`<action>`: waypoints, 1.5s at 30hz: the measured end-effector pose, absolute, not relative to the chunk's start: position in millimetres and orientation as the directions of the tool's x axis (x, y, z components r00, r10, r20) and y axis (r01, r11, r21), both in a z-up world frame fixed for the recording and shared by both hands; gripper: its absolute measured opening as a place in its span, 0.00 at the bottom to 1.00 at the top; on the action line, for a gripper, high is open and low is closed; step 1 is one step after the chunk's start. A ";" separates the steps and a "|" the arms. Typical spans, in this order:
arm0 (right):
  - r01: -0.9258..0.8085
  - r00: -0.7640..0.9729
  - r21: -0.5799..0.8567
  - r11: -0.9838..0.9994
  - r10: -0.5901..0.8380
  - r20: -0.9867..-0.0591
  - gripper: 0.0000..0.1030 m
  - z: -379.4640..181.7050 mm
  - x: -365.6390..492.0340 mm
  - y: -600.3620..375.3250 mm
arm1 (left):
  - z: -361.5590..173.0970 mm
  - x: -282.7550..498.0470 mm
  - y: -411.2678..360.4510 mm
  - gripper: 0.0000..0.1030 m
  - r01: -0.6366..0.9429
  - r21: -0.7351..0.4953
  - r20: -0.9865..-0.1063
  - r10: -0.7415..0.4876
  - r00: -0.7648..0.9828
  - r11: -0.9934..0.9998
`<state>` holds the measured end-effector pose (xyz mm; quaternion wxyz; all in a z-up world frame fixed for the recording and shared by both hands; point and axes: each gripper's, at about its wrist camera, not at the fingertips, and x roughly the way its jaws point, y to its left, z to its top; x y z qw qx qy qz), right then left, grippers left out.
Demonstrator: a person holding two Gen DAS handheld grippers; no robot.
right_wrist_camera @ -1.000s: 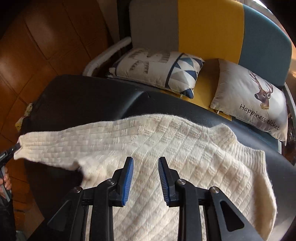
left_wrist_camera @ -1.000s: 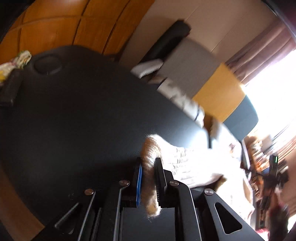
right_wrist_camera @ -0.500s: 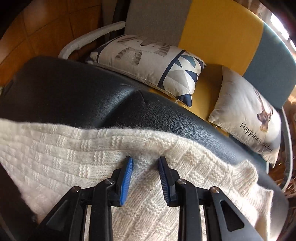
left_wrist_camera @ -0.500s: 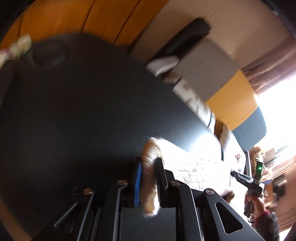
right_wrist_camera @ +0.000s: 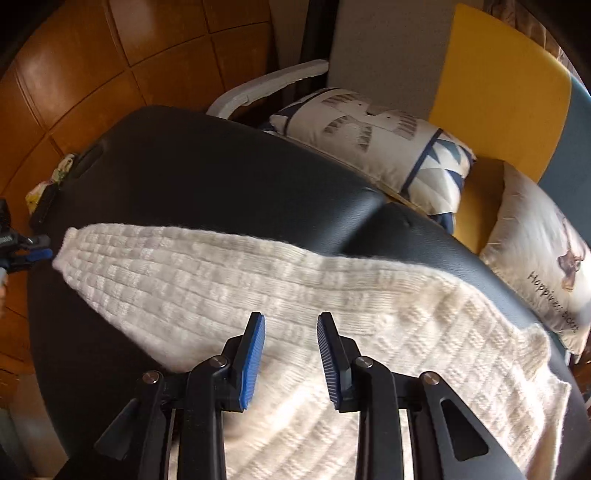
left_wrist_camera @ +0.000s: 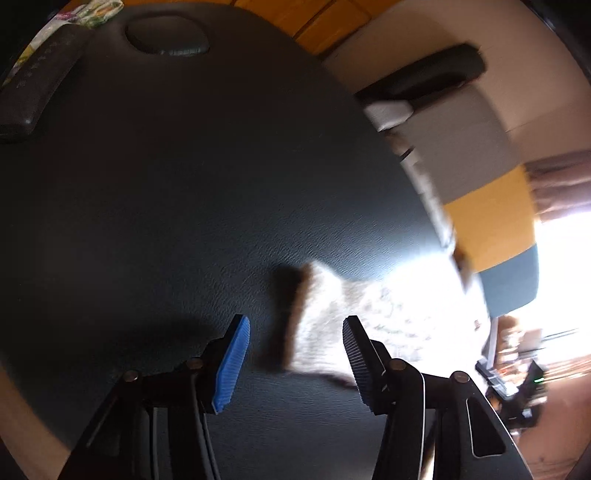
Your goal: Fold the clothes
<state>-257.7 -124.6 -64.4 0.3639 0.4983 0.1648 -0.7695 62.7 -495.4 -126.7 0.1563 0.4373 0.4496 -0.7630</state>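
A cream knitted sweater point(right_wrist_camera: 332, 302) lies spread on the black padded table point(right_wrist_camera: 207, 177), one sleeve stretched out to the left with its cuff point(right_wrist_camera: 68, 251) at the far end. My right gripper point(right_wrist_camera: 291, 334) hovers open just above the sweater's body, nothing between its fingers. In the left wrist view, my left gripper point(left_wrist_camera: 295, 336) stands open, and the sleeve cuff point(left_wrist_camera: 306, 306) lies blurred on the table point(left_wrist_camera: 184, 203) just beyond its fingertips. The left gripper point(right_wrist_camera: 33, 251) also shows small at the left edge of the right wrist view, beside the cuff.
A sofa with grey, yellow point(right_wrist_camera: 495, 92) and blue panels stands behind the table, carrying a patterned cushion point(right_wrist_camera: 380, 140) and a deer cushion point(right_wrist_camera: 535, 236). A dark remote-like object point(left_wrist_camera: 33, 88) and a floral cloth point(left_wrist_camera: 92, 9) lie at the table's far end. Wooden floor surrounds it.
My left gripper has opened and let go of the sleeve cuff, which now lies on the table. The right gripper stays open and has pulled back slightly over the sweater.
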 end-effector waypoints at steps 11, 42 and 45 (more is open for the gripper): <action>0.743 -0.227 0.041 -0.669 -0.308 -0.924 0.29 -103.0 -271.6 -159.4 | -89.1 47.1 -473.4 0.03 0.662 -0.394 -0.804 -0.111 -0.584 -0.638; 0.116 -0.398 0.527 -0.842 -0.526 -0.752 0.29 -60.2 -15.2 306.9 | -75.0 39.1 -62.3 0.02 -0.152 -0.421 -0.812 0.447 -0.375 -0.894; 0.088 -0.360 0.473 -0.877 -0.471 -0.806 0.29 -83.6 16.6 329.1 | -84.4 41.4 -46.7 0.02 -0.147 -0.402 -0.834 0.428 -0.349 -0.904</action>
